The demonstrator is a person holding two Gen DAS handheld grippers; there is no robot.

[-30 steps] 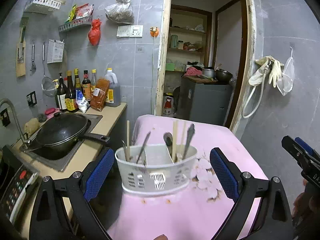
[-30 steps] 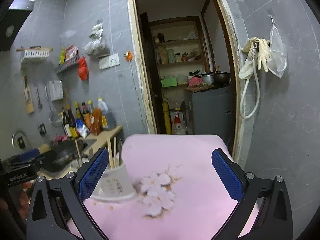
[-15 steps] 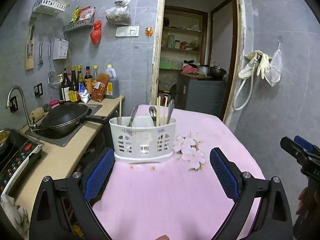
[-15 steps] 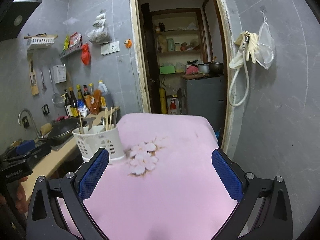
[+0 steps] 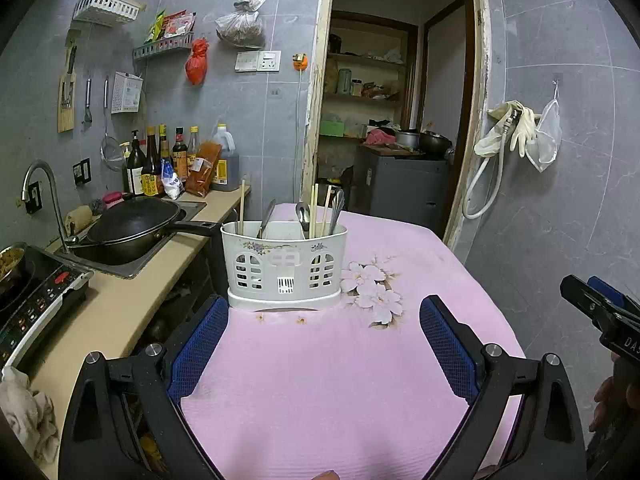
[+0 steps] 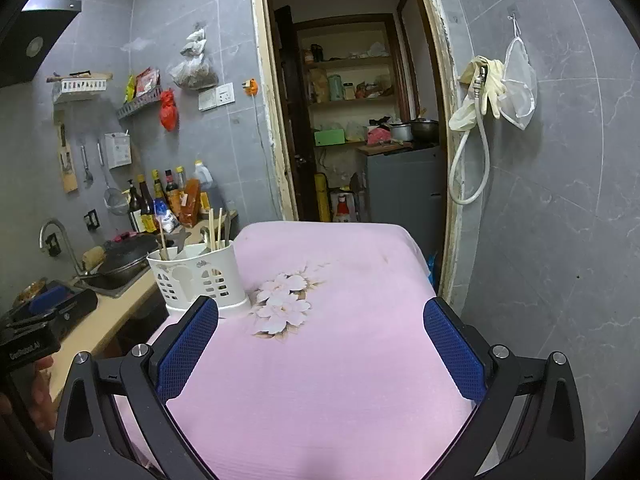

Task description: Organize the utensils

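Left gripper [image 5: 323, 338] spread wide, empty, touching nothing, above the pink tablecloth [image 5: 320, 392]. Right gripper [image 6: 321, 342] likewise wide apart, empty. White utensil caddy [image 5: 283, 266] at 12 o'clock ahead of the left fingers, holding chopsticks [image 5: 315, 210] and spoons [image 5: 303, 213]; at 10 o'clock from the right.
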